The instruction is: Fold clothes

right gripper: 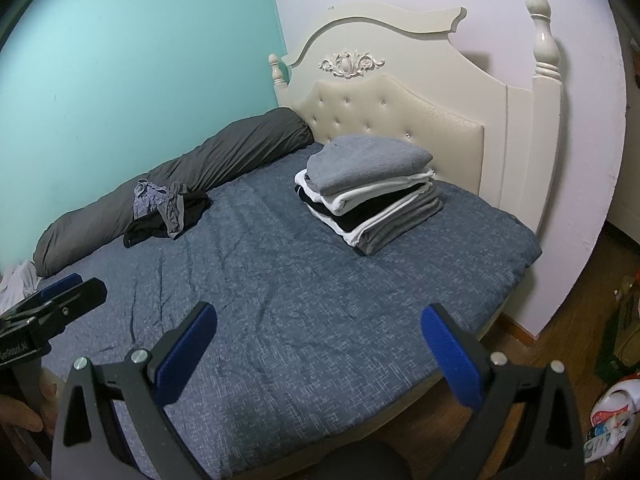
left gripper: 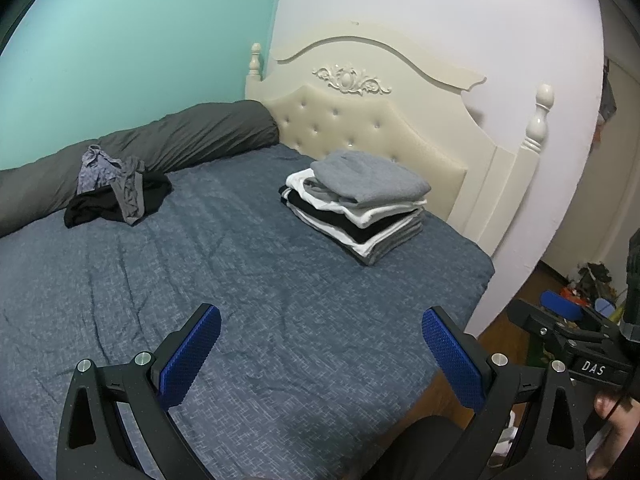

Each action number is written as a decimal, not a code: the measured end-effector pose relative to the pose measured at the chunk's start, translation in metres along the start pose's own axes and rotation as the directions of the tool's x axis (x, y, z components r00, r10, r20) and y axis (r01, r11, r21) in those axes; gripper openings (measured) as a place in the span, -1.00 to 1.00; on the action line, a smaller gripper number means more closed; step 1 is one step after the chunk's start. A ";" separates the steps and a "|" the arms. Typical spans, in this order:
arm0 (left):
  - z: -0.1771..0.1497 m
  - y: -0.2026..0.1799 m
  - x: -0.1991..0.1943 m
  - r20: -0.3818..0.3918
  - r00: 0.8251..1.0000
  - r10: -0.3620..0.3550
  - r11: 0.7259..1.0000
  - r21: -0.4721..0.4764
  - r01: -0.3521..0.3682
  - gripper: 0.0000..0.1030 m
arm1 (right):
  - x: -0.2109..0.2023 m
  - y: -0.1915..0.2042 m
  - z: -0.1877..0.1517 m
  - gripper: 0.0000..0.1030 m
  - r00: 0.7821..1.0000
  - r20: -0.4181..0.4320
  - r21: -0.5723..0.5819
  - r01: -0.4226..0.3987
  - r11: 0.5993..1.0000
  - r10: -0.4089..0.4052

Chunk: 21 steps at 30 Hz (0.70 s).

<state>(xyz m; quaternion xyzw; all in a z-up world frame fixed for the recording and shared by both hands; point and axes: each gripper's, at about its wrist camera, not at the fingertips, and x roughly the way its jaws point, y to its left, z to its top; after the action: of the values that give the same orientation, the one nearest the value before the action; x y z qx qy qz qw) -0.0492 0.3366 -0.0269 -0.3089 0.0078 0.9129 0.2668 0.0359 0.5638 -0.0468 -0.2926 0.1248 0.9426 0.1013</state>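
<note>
Clothes lie in two groups on the bed (left gripper: pixel 248 280), which is covered by a blue speckled bedspread. Near the headboard (left gripper: pixel 380 120) sits a neat stack of folded clothes (left gripper: pixel 360 204): a grey piece on top, then white, black, white and grey layers beneath it. Well apart from that stack, toward the far side of the bed, is a loose heap of unfolded clothes (left gripper: pixel 116 188), a dark garment underneath with a grey one and a pale patterned one crumpled over it. The heap rests against a long grey bolster (left gripper: pixel 180 136) that runs along the turquoise wall (left gripper: pixel 120 40).

Both tongs hover over the near part of the bed, touching nothing. The left tongs (left gripper: pixel 322 342) are spread wide, blue pads facing each other with only bedspread between them, holding nothing. The right tongs (right gripper: pixel 320 340) are likewise spread wide and hold nothing. From the right wrist view the left tongs appear at the left edge, and from the left wrist view the right tongs appear at the right edge, so the two are side by side.

A bit of white cloth (right gripper: pixel 16 280) shows at the far end of the bolster. Some clutter (right gripper: pixel 612 412) lies on the wooden floor to the right of the bed.
</note>
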 end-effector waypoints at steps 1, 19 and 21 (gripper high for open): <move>0.000 0.000 0.000 -0.002 1.000 -0.001 1.000 0.000 0.001 0.99 | 0.000 0.000 0.000 0.99 1.000 -0.001 0.000 0.000 1.000 0.000; -0.001 0.002 0.003 -0.006 1.000 0.004 1.000 -0.009 -0.004 0.99 | 0.002 0.000 -0.002 0.99 1.000 -0.007 0.001 -0.006 1.000 0.006; -0.001 0.003 0.002 -0.006 1.000 0.002 1.000 -0.008 -0.002 0.99 | 0.002 0.000 -0.001 0.99 1.000 -0.007 0.001 -0.006 1.000 0.006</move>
<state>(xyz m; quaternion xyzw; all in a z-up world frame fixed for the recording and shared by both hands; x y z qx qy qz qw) -0.0513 0.3352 -0.0292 -0.3125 0.0052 0.9122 0.2649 0.0352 0.5637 -0.0491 -0.2957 0.1266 0.9417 0.0982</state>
